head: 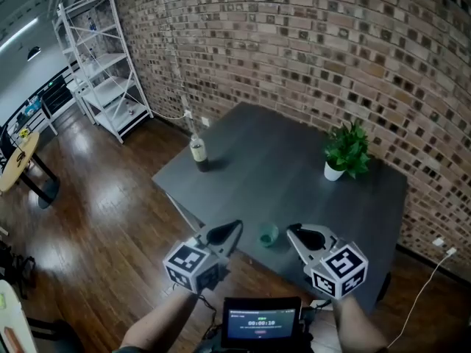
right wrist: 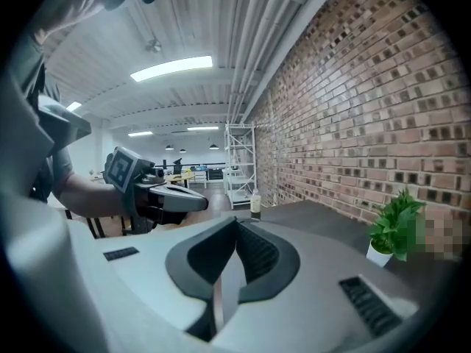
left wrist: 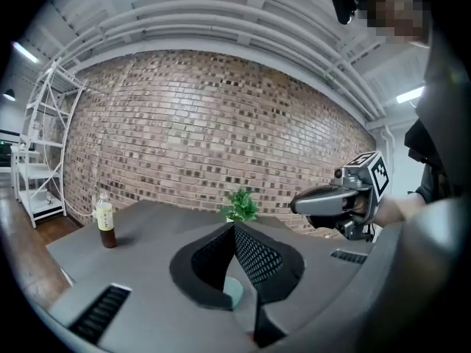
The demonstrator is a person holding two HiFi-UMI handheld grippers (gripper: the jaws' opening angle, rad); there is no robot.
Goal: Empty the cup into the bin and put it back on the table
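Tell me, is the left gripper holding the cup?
No, the left gripper is shut and empty; the cup stands on the table near it.

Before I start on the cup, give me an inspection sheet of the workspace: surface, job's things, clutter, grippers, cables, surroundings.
Surface: dark grey table, three things on it.
Job's things: green cup near the table's front edge, between the two grippers and untouched; bin: nothing seen.
Clutter: bottle at the far left corner; potted plant on the side by the wall.
Grippers: left gripper and right gripper both shut, nothing held, one on either side of the cup.
Cables: white cable runs across the floor at the right, from a wall socket.
Surroundings: brick wall, white shelving unit, wooden floor.
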